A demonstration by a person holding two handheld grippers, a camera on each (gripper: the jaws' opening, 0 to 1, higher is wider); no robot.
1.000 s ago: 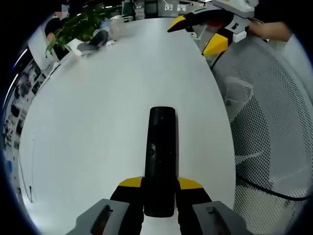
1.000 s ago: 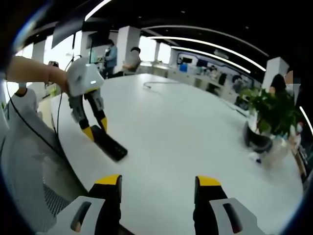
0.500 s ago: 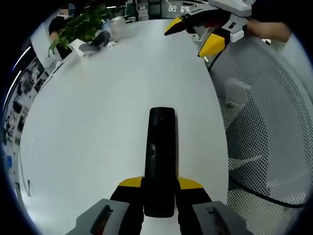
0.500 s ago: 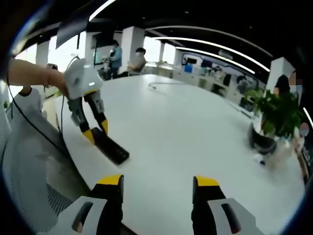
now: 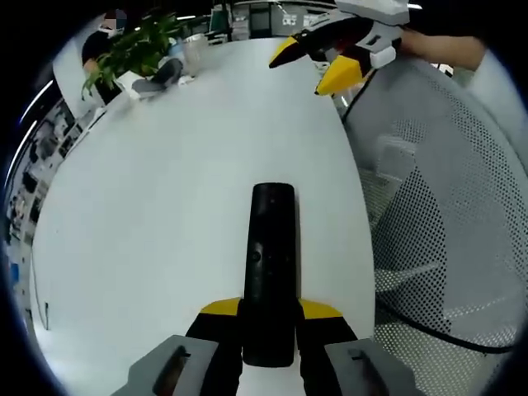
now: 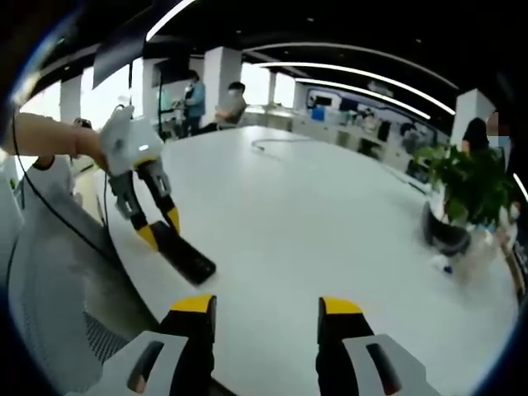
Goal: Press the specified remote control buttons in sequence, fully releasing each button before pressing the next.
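In the left gripper view the remote (image 5: 271,264) lies lower centre on the table (image 5: 165,206), plant (image 5: 132,49) upper left, right gripper (image 5: 318,62) top right, chair (image 5: 445,239) at right.

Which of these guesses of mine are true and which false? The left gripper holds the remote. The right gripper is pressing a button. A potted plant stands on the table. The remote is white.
1. The left gripper holds the remote: true, its jaws are closed on one end.
2. The right gripper is pressing a button: false, it is open and away from the remote.
3. A potted plant stands on the white table: true.
4. The remote is white: false, it is black.
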